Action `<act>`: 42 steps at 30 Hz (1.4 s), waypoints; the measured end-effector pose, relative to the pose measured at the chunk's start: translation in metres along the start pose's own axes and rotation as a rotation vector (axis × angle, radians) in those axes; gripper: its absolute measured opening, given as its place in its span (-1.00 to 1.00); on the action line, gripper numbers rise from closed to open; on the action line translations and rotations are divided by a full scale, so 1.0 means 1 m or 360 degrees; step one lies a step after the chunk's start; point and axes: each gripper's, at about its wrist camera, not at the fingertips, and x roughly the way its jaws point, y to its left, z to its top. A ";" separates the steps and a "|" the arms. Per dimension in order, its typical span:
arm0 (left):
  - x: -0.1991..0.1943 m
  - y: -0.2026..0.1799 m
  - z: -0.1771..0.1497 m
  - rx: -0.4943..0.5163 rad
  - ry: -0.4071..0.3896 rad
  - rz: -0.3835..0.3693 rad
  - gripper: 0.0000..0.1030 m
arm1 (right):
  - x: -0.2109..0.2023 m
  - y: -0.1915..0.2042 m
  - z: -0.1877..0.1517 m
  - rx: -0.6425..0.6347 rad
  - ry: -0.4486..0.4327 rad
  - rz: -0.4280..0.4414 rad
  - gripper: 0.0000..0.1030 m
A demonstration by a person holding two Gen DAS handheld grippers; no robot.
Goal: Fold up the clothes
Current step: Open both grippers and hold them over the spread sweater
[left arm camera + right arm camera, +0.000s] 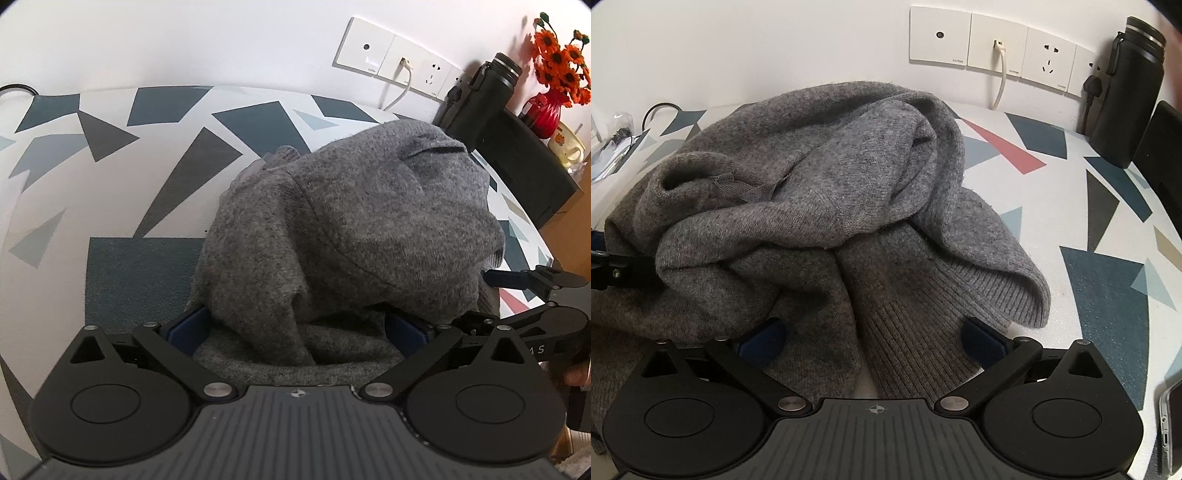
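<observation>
A grey knit sweater (351,229) lies bunched in a heap on a table with a geometric-patterned cloth (147,147). My left gripper (295,328) is open, its blue pads wide apart with sweater fabric lying between and over them. In the right wrist view the sweater (812,192) is crumpled, its ribbed hem (923,325) nearest me. My right gripper (871,339) is open, its blue pads either side of the hem fabric. The right gripper's fingers also show at the right edge of the left wrist view (517,280). The left gripper shows at the left edge of the right wrist view (613,269).
Wall sockets with a white cable (999,74) sit behind the table. A black flask (1130,92) and a black box (517,158) stand at the back right. A red vase of orange flowers (554,81) is beyond. A phone (1172,424) lies at the right edge. Bags and cables (617,147) lie far left.
</observation>
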 end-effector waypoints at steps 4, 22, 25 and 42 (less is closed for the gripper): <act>0.001 -0.004 -0.001 0.0037 0.0006 0.0026 0.99 | 0.001 -0.001 0.001 -0.0001 -0.0004 0.0000 0.99; 0.005 -0.014 -0.004 0.0100 0.0038 0.0134 0.99 | 0.001 -0.002 0.000 0.0005 -0.0023 -0.0005 0.99; 0.007 -0.020 -0.005 0.0154 0.0054 0.0177 0.99 | 0.001 -0.002 0.001 0.0005 -0.0022 -0.0005 0.99; 0.009 -0.029 -0.013 0.0215 0.0010 0.0261 0.99 | -0.001 0.000 -0.004 0.0021 -0.0027 -0.0023 0.99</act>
